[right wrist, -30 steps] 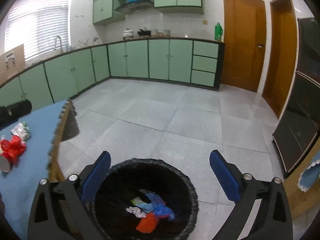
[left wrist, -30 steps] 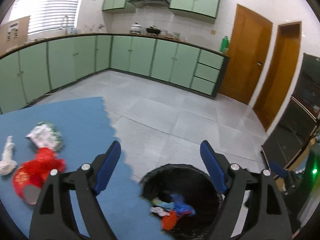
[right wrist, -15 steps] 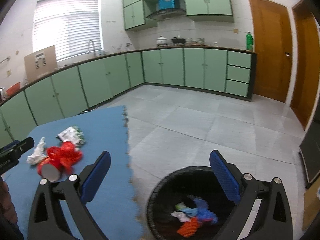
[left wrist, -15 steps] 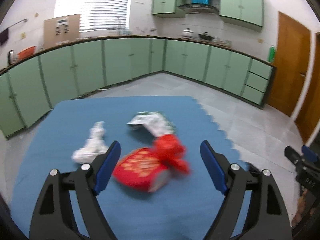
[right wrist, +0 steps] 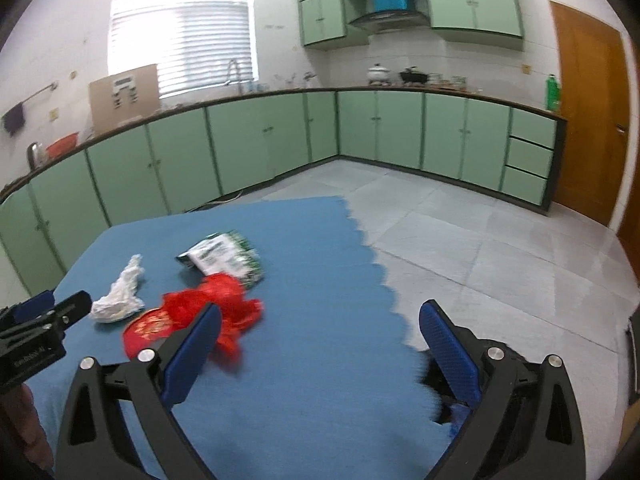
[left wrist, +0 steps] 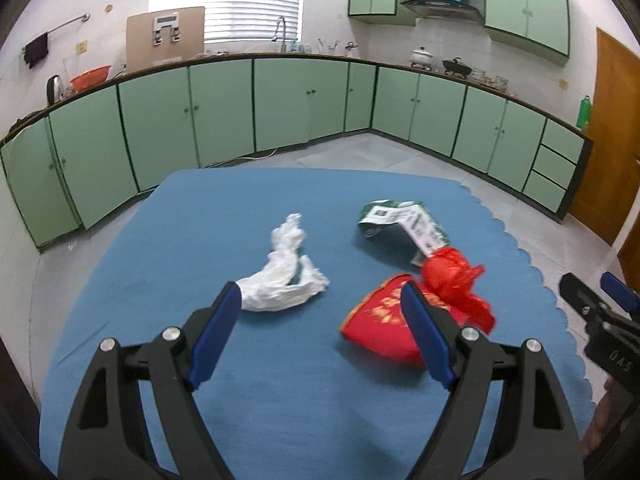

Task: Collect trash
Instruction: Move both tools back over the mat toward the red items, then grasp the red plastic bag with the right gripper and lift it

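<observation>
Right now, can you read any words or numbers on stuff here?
"DAS" reads on the right gripper body, at the left view's edge.
Left gripper label: blurred.
Red cup gold print: unreadable.
Green-white wrapper print: too small.
Cardboard box marks: unreadable.

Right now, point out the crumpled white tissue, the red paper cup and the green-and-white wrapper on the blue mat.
crumpled white tissue [left wrist: 282, 280], left wrist view, on its bunched lower middle.
red paper cup [left wrist: 380, 326], left wrist view, on its printed side wall.
green-and-white wrapper [left wrist: 404, 222], left wrist view, on its white printed panel.
</observation>
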Demonstrator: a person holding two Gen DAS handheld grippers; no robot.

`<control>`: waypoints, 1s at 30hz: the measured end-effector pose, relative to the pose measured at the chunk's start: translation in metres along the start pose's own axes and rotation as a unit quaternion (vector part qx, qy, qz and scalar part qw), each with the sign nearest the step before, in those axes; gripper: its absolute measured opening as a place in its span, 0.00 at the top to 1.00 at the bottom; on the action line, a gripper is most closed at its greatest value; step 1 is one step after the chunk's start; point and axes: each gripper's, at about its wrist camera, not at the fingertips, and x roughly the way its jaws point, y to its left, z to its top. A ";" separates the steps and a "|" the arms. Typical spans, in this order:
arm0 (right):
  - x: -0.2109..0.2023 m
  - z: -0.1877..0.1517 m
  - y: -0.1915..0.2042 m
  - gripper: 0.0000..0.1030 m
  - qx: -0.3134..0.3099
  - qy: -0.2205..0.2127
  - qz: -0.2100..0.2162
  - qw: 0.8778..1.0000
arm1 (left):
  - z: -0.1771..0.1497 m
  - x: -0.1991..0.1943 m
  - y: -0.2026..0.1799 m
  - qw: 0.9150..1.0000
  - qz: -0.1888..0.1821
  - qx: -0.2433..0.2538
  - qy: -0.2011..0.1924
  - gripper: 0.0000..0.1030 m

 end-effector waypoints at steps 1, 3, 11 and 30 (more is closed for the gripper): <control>0.006 0.001 0.009 0.06 -0.006 0.003 0.006 1.000 | 0.000 0.002 0.004 1.000 0.004 -0.002 0.002 0.23; 0.014 0.001 0.020 0.06 -0.009 0.007 0.016 1.000 | -0.001 0.003 0.008 1.000 0.011 -0.002 0.003 0.23; 0.041 0.008 0.049 0.08 -0.018 0.021 0.033 0.999 | -0.003 0.011 0.029 0.999 0.033 -0.002 0.006 0.23; 0.071 -0.009 0.056 0.93 -0.023 0.085 0.095 0.991 | -0.007 0.027 0.039 0.999 0.025 -0.019 0.022 0.23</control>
